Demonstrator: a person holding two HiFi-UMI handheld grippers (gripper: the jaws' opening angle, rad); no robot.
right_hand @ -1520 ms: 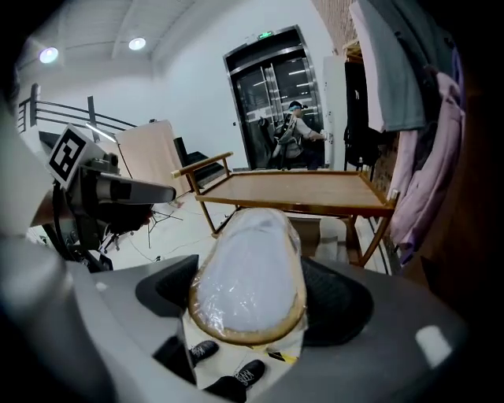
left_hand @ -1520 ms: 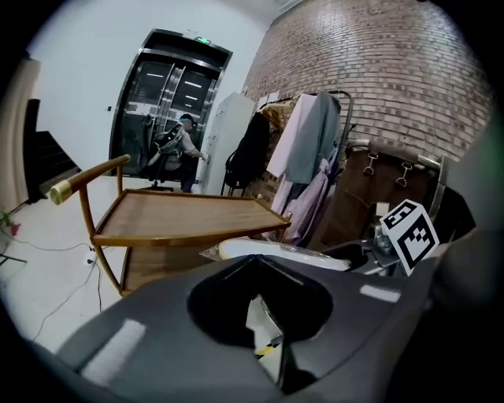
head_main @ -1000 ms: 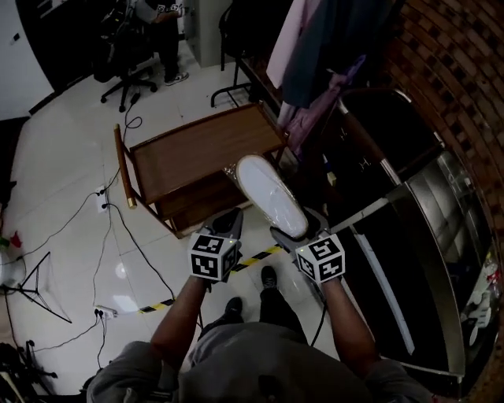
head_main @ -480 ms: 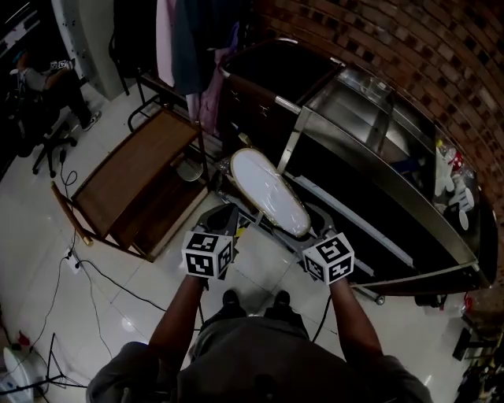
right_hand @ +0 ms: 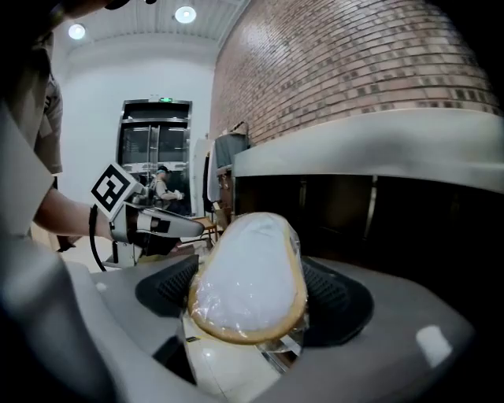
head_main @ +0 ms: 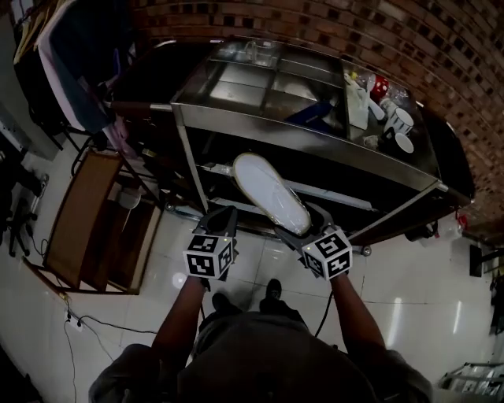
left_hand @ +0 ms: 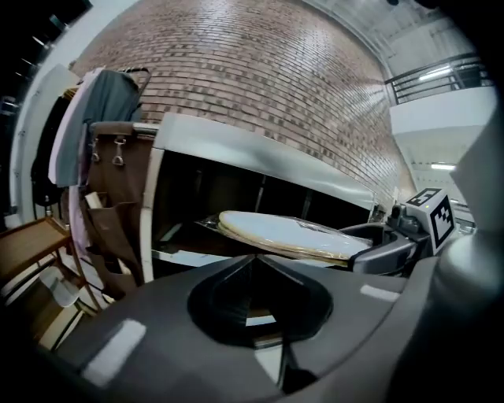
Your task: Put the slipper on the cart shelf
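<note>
One: Three views, and only your head view takes in the spread from above. The wooden table (head_main: 75, 224) is at far left with hanging clothes (head_main: 75, 67) above it. Then comes the steel cart (head_main: 307, 130) against the brick wall (head_main: 315, 20), with cups (head_main: 398, 122) on its top at the right.

Two: Your left gripper view adds a level look. The slipper (left_hand: 283, 234) lies flat in the air in front of the dark opening under the cart's top, resting on no shelf. No view tells you whether its far end has crossed into that opening.

One: Now the tongs, left first. Your left gripper (head_main: 223, 219) is closed tip to tip with nothing between the jaws. It sits just left of the slipper and, as far as the head view shows, clear of it.

Two: Your right gripper (head_main: 305, 228) is clamped on the slipper's near end. Its own view shows the dark textured pads (right_hand: 335, 295) pressed against both sides. It also shows clear film wrapped over the pale, tan-rimmed slipper, which the head view is too dark to show.

One: At its left, that view also catches your left gripper's marker cube (right_hand: 114, 189). Beyond the cube is a person (right_hand: 161, 185) by glass doors (right_hand: 153, 149).
</note>
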